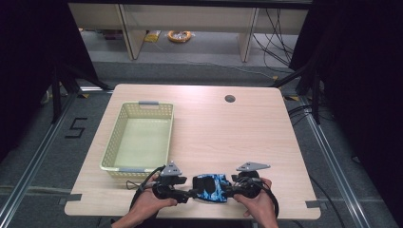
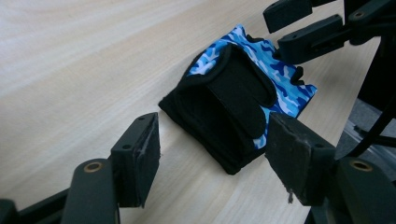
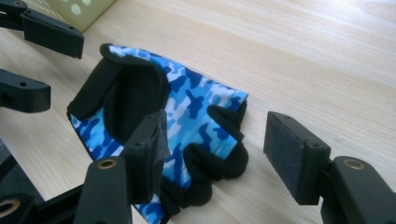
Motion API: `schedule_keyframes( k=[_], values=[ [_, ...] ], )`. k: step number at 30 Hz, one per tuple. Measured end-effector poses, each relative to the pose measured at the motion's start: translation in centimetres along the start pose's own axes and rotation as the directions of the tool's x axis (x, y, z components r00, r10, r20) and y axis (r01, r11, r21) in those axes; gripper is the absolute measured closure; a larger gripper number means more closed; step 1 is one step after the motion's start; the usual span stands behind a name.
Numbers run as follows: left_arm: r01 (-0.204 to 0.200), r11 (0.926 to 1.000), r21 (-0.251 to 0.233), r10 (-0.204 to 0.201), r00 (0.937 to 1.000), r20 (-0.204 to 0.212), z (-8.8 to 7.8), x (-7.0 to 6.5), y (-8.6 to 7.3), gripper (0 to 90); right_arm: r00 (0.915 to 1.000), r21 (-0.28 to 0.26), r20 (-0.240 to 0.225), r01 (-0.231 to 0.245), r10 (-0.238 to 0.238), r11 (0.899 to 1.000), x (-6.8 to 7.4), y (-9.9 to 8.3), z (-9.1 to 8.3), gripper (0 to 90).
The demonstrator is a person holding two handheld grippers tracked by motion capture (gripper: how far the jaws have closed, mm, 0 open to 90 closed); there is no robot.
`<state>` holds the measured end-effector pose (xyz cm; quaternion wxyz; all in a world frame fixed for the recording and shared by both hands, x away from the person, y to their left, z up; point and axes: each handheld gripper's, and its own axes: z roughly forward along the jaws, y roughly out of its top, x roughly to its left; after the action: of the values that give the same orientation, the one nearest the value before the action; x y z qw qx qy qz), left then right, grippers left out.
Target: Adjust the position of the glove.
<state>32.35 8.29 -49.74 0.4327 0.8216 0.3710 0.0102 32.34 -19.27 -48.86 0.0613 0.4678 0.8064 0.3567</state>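
Note:
A fingerless glove [image 1: 212,187], blue camouflage with black trim and a black strap, lies flat on the wooden table [image 1: 228,133] near its front edge. My left gripper [image 1: 190,193] points at its left end and my right gripper [image 1: 229,191] at its right end. In the left gripper view the black cuff of the glove [image 2: 233,98] lies just beyond my left gripper [image 2: 212,140], whose pads stand wide apart and do not touch it. In the right gripper view the glove [image 3: 187,98] has its short finger end between the spread jaws of my right gripper [image 3: 217,135], unpressed.
A pale yellow mesh basket [image 1: 110,145] stands empty on the left half of the table, just behind my left hand. A round cable hole [image 1: 230,99] sits near the far edge. The table's front edge runs close under both hands.

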Motion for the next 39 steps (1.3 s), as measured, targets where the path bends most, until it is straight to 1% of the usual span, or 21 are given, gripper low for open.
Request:
schedule_keyframes(
  k=[6,7,8,11,12,13,14,15,16,17,21,22,24,26,28,29,30,31,34,35,39],
  values=[
    [0.092,0.9958,0.004,-0.092,0.9957,0.014,0.8,0.2,0.2,31.7,0.9994,0.022,-0.003,0.035,-0.035,0.999,-0.1,0.2,0.9,41.3],
    [0.096,0.9954,0.007,-0.096,0.9954,0.010,0.9,0.2,0.3,31.6,0.9997,0.058,0.017,-0.017,0.016,0.998,0.2,0.2,0.9,41.7],
    [0.114,0.9935,-0.002,-0.114,0.9935,0.010,1.1,0.1,0.3,31.2,0.9997,0.047,0.017,-0.016,0.016,0.999,0.2,0.1,1.2,42.1],
    [0.142,0.9894,0.029,-0.143,0.9886,0.046,1.6,-0.1,0.3,30.3,0.9998,0.076,0.019,0.003,-0.005,0.997,0.2,0.0,1.6,43.2],
    [0.133,0.9906,0.033,-0.134,0.9903,0.036,1.8,-0.2,0.3,30.3,0.9998,0.090,0.015,0.011,-0.012,0.996,0.2,0.1,1.5,43.7],
    [0.127,0.9912,0.037,-0.129,0.9911,0.033,1.9,-0.3,0.3,30.4,0.9992,0.073,0.032,0.023,-0.025,0.997,0.4,0.0,1.6,44.5],
    [0.129,0.9909,0.037,-0.130,0.9912,0.024,2.1,-0.4,0.3,30.5,0.9985,0.051,0.027,0.047,-0.049,0.998,0.3,0.0,1.8,44.8],
    [0.119,0.9919,0.046,-0.120,0.9924,0.028,2.3,-0.3,0.3,30.5,0.9948,0.069,0.044,0.089,-0.092,0.994,0.3,0.1,1.6,45.3],
    [0.121,0.9913,0.051,-0.122,0.9926,0.004,2.4,-0.4,0.2,30.6,0.9970,0.057,0.042,0.062,-0.065,0.996,0.6,-0.1,1.8,47.2],
    [0.112,0.9925,0.048,-0.113,0.9935,0.014,2.5,-0.4,0.1,30.5,0.9966,0.085,0.036,0.070,-0.074,0.994,0.7,0.0,1.6,49.3],
    [0.096,0.9944,0.044,-0.096,0.9954,-0.004,2.6,-0.7,0.1,31.0,0.9982,0.059,0.010,0.059,-0.059,0.997,0.7,-0.2,1.6,57.3],
    [0.083,0.9956,0.044,-0.082,0.9965,-0.013,2.5,-0.8,0.0,31.3,0.9972,0.042,0.008,0.074,-0.075,0.996,0.5,-0.3,1.7,59.8],
    [0.078,0.9959,0.047,-0.077,0.9968,-0.020,2.5,-1.0,-0.1,32.6,0.9993,0.049,-0.013,0.037,-0.036,0.998,0.5,-0.4,1.6,67.4],
    [0.080,0.9963,0.031,-0.080,0.9968,-0.006,2.6,-1.0,-0.3,36.4,0.9997,0.086,-0.023,0.000,0.002,0.996,0.6,-0.5,1.5,72.9],
    [0.066,0.9977,0.016,-0.066,0.9978,-0.001,2.6,-0.9,-0.5,43.1,0.9992,0.088,-0.038,0.015,-0.012,0.996,0.5,-0.6,1.5,76.7],
    [0.066,0.9978,0.009,-0.066,0.9978,-0.003,2.6,-0.9,-0.6,47.5,0.9995,0.072,-0.028,0.016,-0.014,0.997,0.6,-0.6,1.6,77.8],
    [0.062,0.9981,0.004,-0.062,0.9981,-0.008,2.6,-0.9,-0.7,51.7,0.9976,0.018,-0.046,0.053,-0.052,0.998,0.5,-0.7,1.9,78.4],
    [0.064,0.9980,0.001,-0.064,0.9979,-0.008,2.6,-0.9,-0.8,54.5,0.9979,0.034,-0.043,0.050,-0.049,0.998,0.6,-0.7,1.7,78.6],
    [0.089,0.9958,-0.018,-0.089,0.9960,-0.001,2.6,-0.7,-1.0,62.9,0.9963,0.009,-0.049,0.071,-0.071,0.997,0.6,-0.8,2.0,78.9],
    [0.102,0.9947,-0.016,-0.102,0.9948,0.006,2.5,-0.6,-1.0,65.5,0.9975,0.013,-0.046,0.055,-0.054,0.998,0.6,-0.8,1.9,79.0],
    [0.066,0.9972,-0.035,-0.066,0.9978,-0.006,2.4,-1.0,-1.1,71.0,0.9972,0.008,-0.047,0.057,-0.057,0.998,0.6,-0.9,1.9,79.1]
  ],
)
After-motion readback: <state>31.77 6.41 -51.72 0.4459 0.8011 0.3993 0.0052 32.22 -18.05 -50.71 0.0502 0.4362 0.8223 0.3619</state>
